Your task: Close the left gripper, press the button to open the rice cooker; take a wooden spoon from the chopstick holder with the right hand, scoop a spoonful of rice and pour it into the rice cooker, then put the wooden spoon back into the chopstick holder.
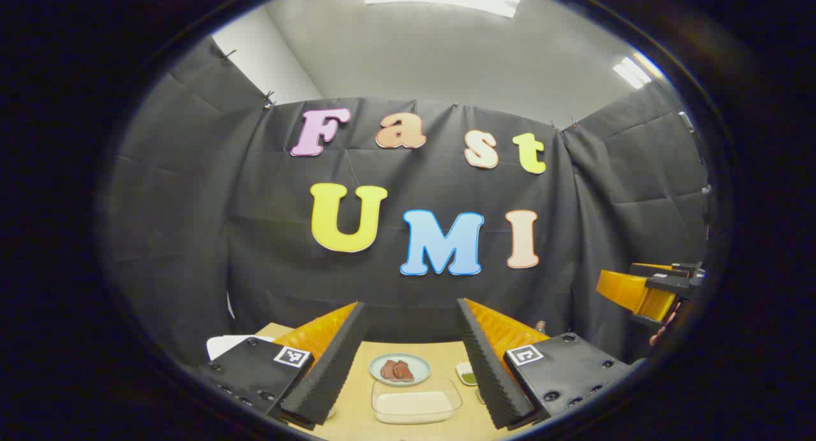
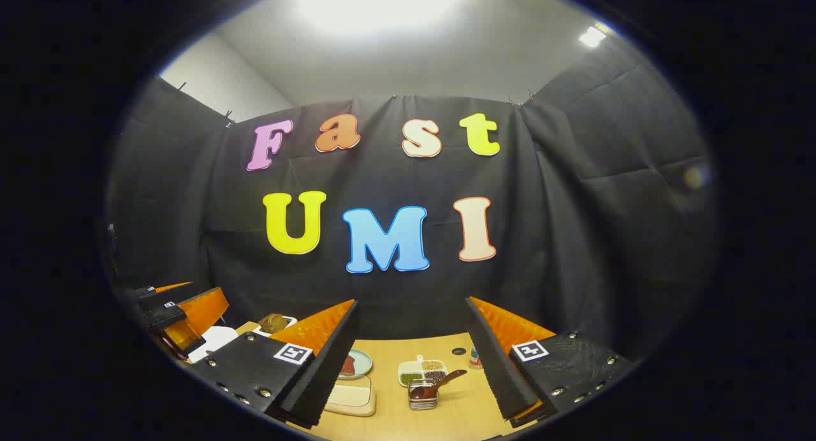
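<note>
- Right, the wooden spoon [image 2: 438, 383] sits in the clear chopstick holder [image 2: 423, 393] on the table [image 2: 459, 415], seen in the right gripper view: bowl end down inside the holder, handle leaning up and away toward the right.
- That holder stands just ahead of and below the right gripper [image 2: 411, 361], framed between its two fingers, so it looks like a short reach forward and down, I'd say.
- Right gripper's fingers are spread wide, nothing between them; it is held high and roughly level, facing the back wall.
- Just behind the holder is a divided dish of grains [image 2: 422, 368]; whether that is the rice to scoop, I can't tell.
- Left of the holder lies a pale rectangular container [image 2: 350, 395], with a plate [image 2: 357, 363] at its far side.
- Left gripper [image 1: 411, 364] is open too, jaws well apart and empty, held up and level over the near edge of the table.
- Below it: a plate with brown pieces [image 1: 400, 369] and a clear rectangular dish [image 1: 415, 403] nearer the front edge.
- A white rounded shape [image 1: 223, 345] peeks out by the left fingers; possibly the rice cooker, but I can't be sure.
- For the button press, the left gripper is not yet closed.
</note>
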Demonstrator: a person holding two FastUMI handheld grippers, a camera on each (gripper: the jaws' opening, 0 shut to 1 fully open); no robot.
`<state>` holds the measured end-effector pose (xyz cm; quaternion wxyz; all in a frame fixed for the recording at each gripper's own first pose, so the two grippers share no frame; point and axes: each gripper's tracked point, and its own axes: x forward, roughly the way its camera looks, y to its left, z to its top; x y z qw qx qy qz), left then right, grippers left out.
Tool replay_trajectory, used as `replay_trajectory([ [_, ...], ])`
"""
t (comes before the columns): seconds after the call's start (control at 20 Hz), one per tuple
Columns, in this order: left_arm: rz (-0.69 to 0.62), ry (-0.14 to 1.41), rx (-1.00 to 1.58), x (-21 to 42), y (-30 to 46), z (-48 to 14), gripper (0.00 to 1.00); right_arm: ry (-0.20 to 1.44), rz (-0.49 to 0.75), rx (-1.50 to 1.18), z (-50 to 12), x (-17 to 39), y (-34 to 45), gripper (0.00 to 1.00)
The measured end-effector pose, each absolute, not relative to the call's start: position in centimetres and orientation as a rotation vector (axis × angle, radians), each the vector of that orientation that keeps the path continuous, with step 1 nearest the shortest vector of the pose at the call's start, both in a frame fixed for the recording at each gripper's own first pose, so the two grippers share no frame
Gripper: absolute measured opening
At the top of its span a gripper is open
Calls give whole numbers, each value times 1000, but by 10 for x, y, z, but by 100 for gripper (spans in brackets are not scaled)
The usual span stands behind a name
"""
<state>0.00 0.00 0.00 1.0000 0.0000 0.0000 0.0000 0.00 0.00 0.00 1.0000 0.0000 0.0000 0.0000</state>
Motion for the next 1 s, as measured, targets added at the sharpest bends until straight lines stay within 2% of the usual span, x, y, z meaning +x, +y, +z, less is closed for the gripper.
replay_trajectory([
  [1.0,54,-4,-4,11,19,-6,96,8,96,-8,-8,32,19,99],
])
